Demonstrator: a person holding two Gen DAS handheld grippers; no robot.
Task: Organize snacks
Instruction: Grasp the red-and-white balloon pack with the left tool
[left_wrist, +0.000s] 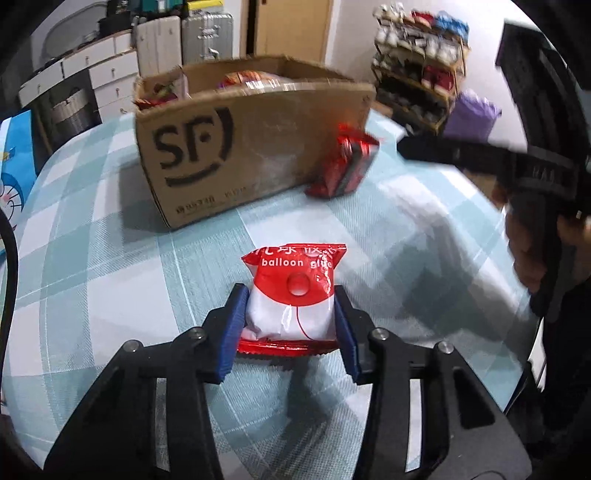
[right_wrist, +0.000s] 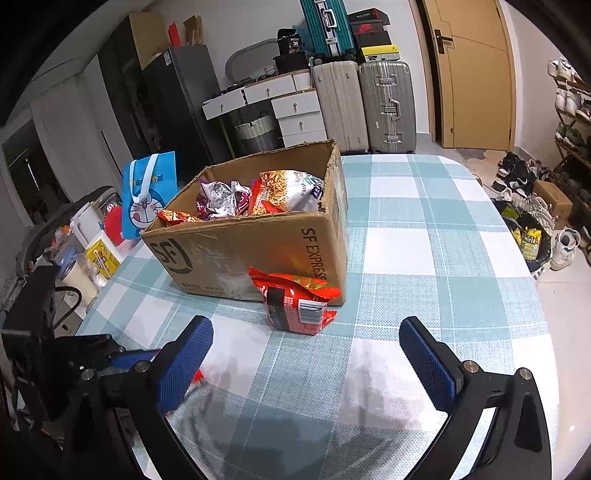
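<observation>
Left jaws pinch one balloon-glue packet (left_wrist: 293, 295); right jaws spread before one red snack bag (right_wrist: 295, 301).

A lived-in home is indicated, checked tablecloth (right_wrist: 424, 236) spread over a table; suitcases (right_wrist: 365, 107) lined beside a wooden door (right_wrist: 469, 74); white drawers (right_wrist: 295, 110), crowded shoe rack (left_wrist: 417, 70), fridge (right_wrist: 173, 103)

The balloon glue packet (left_wrist: 293, 295) is glossy plastic film. The cardboard box (right_wrist: 258, 247) is matt brown with ragged rims. The tablecloth (right_wrist: 424, 229) looks like woven cloth. The gripper pads (right_wrist: 184, 365) seem textured blue rubber, perhaps plastic.
</observation>
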